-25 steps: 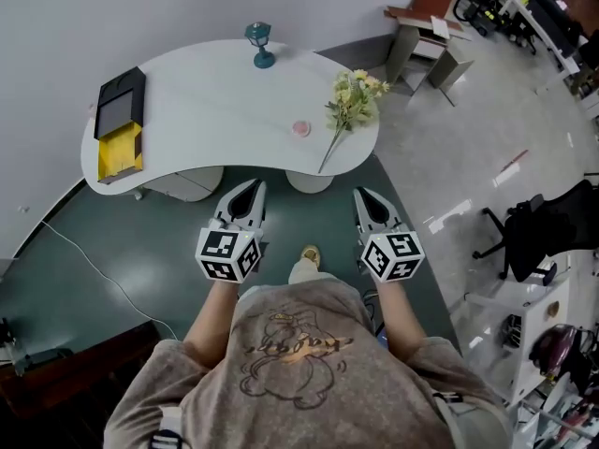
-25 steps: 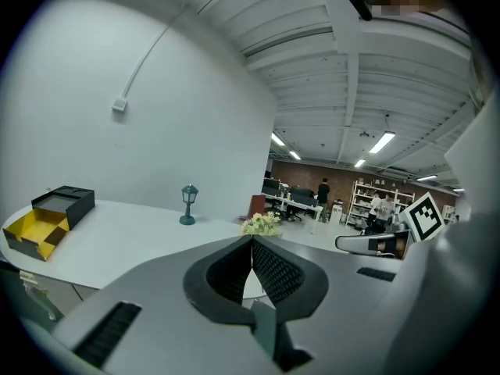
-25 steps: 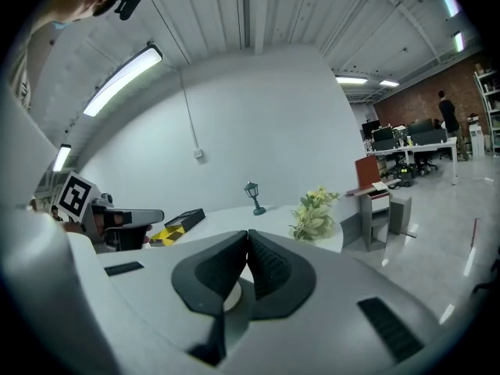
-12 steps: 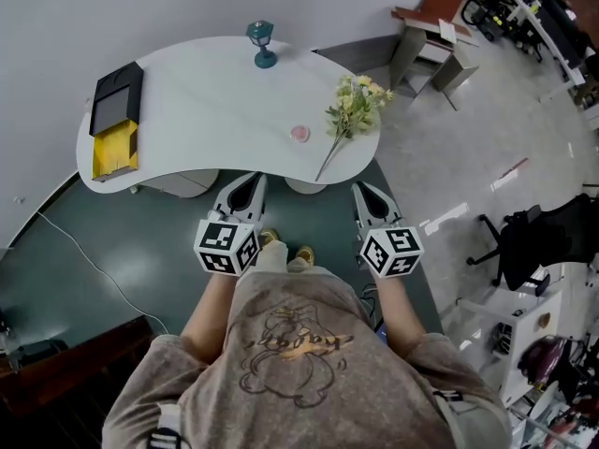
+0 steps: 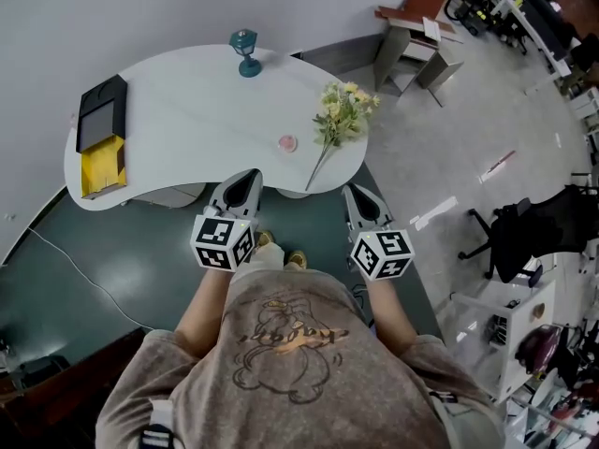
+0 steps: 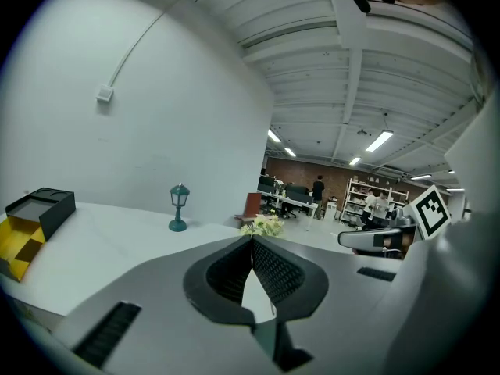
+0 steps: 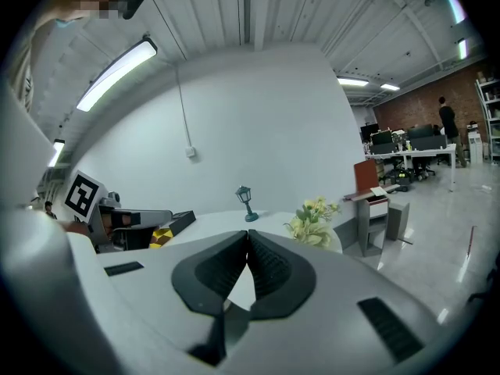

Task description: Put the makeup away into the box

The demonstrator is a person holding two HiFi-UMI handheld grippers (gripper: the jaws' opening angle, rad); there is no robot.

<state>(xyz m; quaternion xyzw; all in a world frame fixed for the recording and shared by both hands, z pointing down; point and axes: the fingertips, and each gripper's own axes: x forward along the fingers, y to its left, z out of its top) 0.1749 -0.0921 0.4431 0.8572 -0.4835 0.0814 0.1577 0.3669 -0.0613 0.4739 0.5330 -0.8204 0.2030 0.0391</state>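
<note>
A small round pink makeup item (image 5: 287, 143) lies on the white curved table (image 5: 187, 110), close to its near edge. At the table's left end stands the box (image 5: 98, 138), black with a yellow opened part; it also shows in the left gripper view (image 6: 35, 217). My left gripper (image 5: 248, 178) is shut and empty, its tip at the table's near edge, below and left of the pink item. My right gripper (image 5: 354, 195) is also shut and empty, off the table's right corner. In their own views the left gripper (image 6: 251, 239) and the right gripper (image 7: 248, 233) show jaws meeting with nothing between them.
A green toy lamp (image 5: 245, 51) stands at the table's far edge. A bunch of yellow flowers (image 5: 342, 115) lies at the right end, beside the pink item. Beyond the table are a wall, small desks (image 5: 412, 36) and an office chair (image 5: 529, 227) on the right.
The person has stepped toward the table; both grippers now sit closer to its near edge. Both pairs of jaws look unchanged.
</note>
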